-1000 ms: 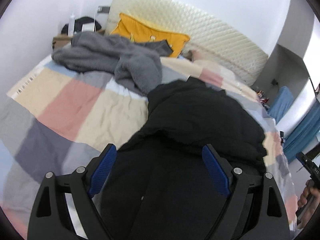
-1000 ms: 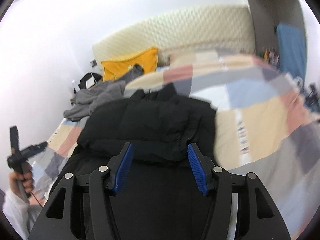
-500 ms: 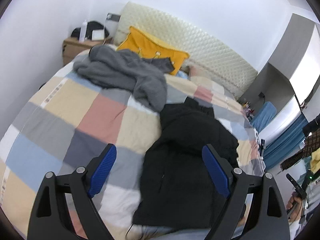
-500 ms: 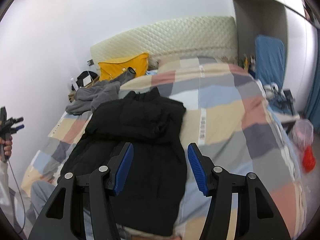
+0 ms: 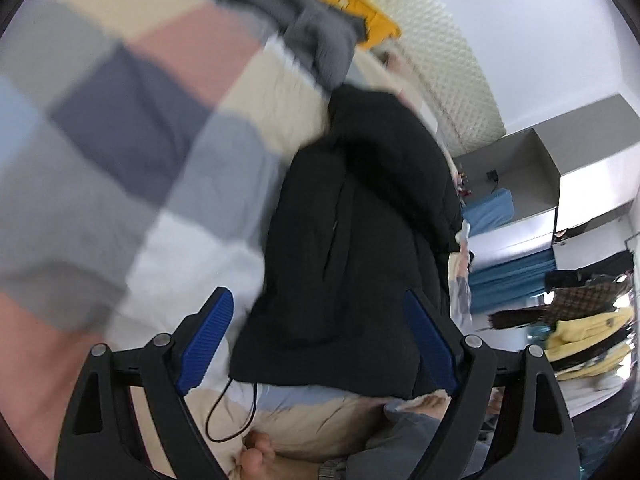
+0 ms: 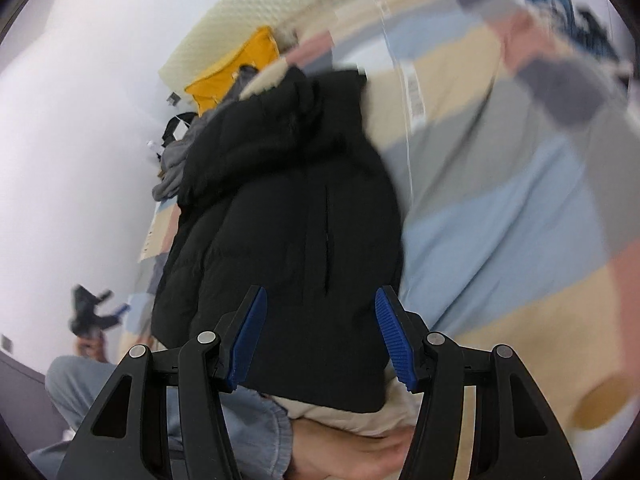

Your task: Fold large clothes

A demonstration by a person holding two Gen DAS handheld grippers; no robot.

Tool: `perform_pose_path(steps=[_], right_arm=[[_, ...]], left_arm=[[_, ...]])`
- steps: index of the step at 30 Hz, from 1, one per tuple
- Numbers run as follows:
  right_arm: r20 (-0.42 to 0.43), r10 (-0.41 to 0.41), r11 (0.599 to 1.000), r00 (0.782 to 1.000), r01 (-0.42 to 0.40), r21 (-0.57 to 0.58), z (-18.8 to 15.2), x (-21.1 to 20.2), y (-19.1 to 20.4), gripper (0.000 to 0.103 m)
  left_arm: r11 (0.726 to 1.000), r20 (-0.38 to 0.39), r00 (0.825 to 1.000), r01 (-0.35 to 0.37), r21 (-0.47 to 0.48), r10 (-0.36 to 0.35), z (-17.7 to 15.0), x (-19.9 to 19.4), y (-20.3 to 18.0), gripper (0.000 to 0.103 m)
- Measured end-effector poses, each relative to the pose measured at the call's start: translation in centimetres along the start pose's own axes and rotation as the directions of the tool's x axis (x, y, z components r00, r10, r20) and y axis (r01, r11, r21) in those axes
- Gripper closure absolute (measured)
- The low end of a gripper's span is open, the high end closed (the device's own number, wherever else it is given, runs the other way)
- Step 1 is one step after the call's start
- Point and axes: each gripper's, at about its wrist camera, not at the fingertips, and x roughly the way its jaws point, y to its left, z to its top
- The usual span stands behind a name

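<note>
A black puffer jacket lies lengthwise on the checked bedspread, its top part folded over and its hem toward me. My left gripper hangs open just above the hem's left corner, nothing between its blue pads. In the right wrist view the jacket fills the middle. My right gripper stands open over the hem near its right corner, not touching the cloth. The left gripper shows small and blurred in a hand at the far left. Both views are motion-blurred.
A grey garment and a yellow pillow lie by the quilted headboard. A person's bare foot and jeans leg are at the bed's near edge. Hanging clothes are at the right.
Both grippers first drew back from the jacket, then dropped toward its near hem and rolled. The jacket now looms larger. The jaws keep the same spread.
</note>
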Motion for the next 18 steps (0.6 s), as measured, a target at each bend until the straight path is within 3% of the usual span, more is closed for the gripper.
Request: perform_pose_path(steps=[3,6,13,15,18], right_arm=[[-0.055,0.003,0.998,0.998,0.0,0.066,-0.9,2.9,-1.9,0.048],[-0.112,0.018,0.992,0.994,-0.004,0.127,-1.6,5.8,-3.6,0.04],[-0.177,0.055,0.976,0.983,-0.015,0.218,-3.1,8.9,-5.8,0.027],[-0.197,0.105,0.975,0.975,-0.062,0.214,-3.5,9.3,-5.4,0.025],[-0.222,0.109,0.985,0.969,-0.075,0.155,-4.0,9.6,-3.8,0.024]], left_arm=[[0.999,-0.058,0.998,0.016,-0.044,-0.018,-1.2,3.3,1.9,0.017],[0.994,-0.108,0.99,0.084,-0.075,-0.092,-2.2,5.3,3.0,0.017],[0.99,-0.143,0.981,0.126,-0.067,-0.135,-3.0,7.2,2.4,0.017],[0.986,-0.142,0.977,0.145,-0.085,-0.156,-3.0,7.3,2.8,0.017],[0.986,-0.158,0.976,0.141,-0.084,-0.153,-3.0,7.6,2.9,0.017]])
